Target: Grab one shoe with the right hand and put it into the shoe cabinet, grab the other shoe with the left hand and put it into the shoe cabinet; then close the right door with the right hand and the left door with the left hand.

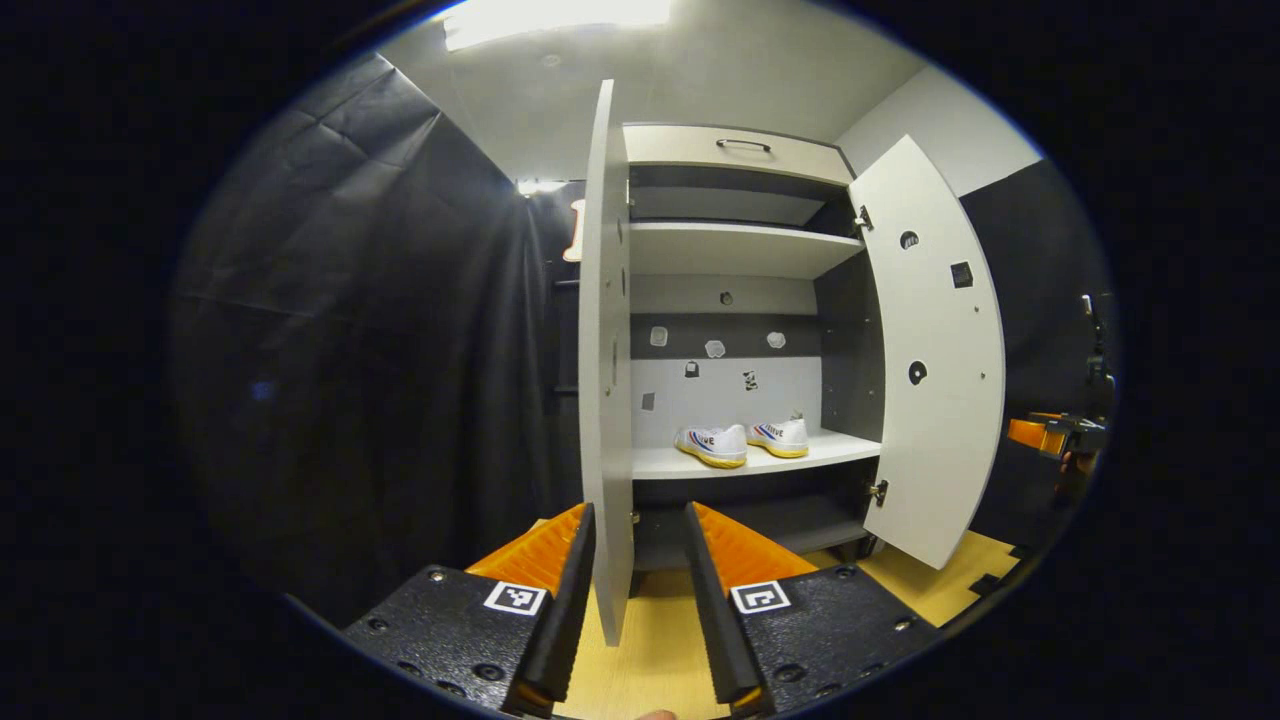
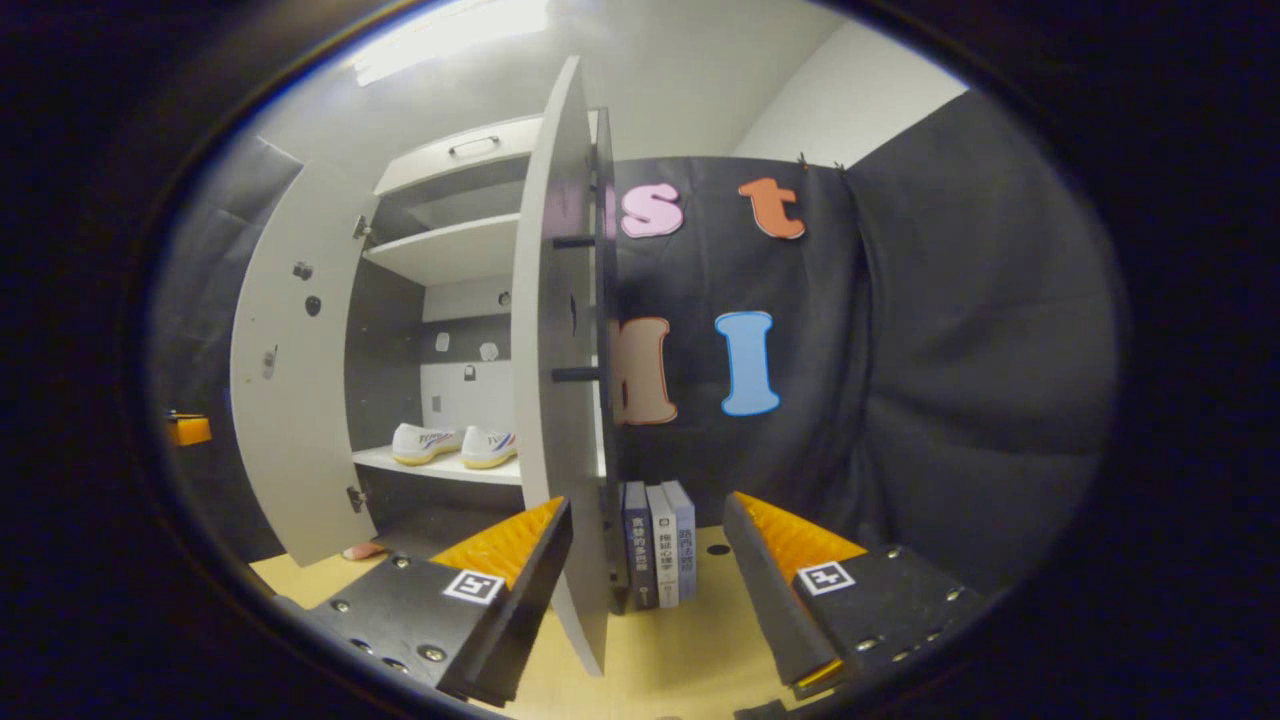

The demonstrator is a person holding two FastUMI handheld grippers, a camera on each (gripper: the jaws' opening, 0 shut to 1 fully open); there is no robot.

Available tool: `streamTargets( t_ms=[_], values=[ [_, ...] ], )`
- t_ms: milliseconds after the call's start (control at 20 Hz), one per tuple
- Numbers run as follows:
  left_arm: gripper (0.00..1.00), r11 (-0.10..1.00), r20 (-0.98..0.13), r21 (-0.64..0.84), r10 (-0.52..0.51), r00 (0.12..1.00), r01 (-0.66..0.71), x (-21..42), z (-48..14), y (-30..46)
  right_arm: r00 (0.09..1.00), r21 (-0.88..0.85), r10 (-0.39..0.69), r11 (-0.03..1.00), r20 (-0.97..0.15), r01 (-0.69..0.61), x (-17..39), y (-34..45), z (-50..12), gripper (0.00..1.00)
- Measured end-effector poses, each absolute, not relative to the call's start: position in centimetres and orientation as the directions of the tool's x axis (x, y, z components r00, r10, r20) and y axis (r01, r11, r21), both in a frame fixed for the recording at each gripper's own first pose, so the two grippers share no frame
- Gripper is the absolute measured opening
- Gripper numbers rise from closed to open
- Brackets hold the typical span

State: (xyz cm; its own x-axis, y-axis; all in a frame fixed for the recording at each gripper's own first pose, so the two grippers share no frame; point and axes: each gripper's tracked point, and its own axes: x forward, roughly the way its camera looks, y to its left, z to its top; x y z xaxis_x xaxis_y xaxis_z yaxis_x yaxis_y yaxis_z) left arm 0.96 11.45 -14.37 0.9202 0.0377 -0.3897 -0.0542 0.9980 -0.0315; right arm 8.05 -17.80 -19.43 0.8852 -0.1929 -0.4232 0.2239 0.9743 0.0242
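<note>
Two white shoes with yellow soles (image 1: 712,445) (image 1: 780,437) stand side by side on the middle shelf of the grey shoe cabinet (image 1: 735,250). Both doors stand open. The left door (image 1: 606,350) is edge-on to me and its lower edge sits between the fingers of my open left gripper (image 1: 640,510). In the right gripper view the right door (image 2: 560,350) is likewise edge-on between the fingers of my open right gripper (image 2: 648,500), closer to the left finger. The shoes (image 2: 425,443) (image 2: 490,447) appear there past the door. Neither gripper presses on anything.
Several books (image 2: 660,545) stand upright on the wooden floor (image 2: 700,640) behind the right door. A drawer with a handle (image 1: 742,146) tops the cabinet. The other gripper shows as an orange shape (image 1: 1050,432) beyond the right door (image 1: 935,350).
</note>
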Motion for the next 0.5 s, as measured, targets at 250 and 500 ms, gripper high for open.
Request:
streamTargets(
  t_ms=[250,500],
  values=[
    [0.73,0.994,-0.356,0.0,0.103,0.929,-0.11,-0.3,-12.9,13.9,0.869,0.025,-0.215,0.968,-0.445,0.252,8.4,-18.3,-21.3,0.94],
    [0.8,0.99,-0.359,0.015,0.133,0.924,-0.137,-0.3,-13.8,15.2,0.862,-0.035,-0.26,0.961,-0.435,0.273,8.4,-18.3,-20.8,0.94]
  ],
)
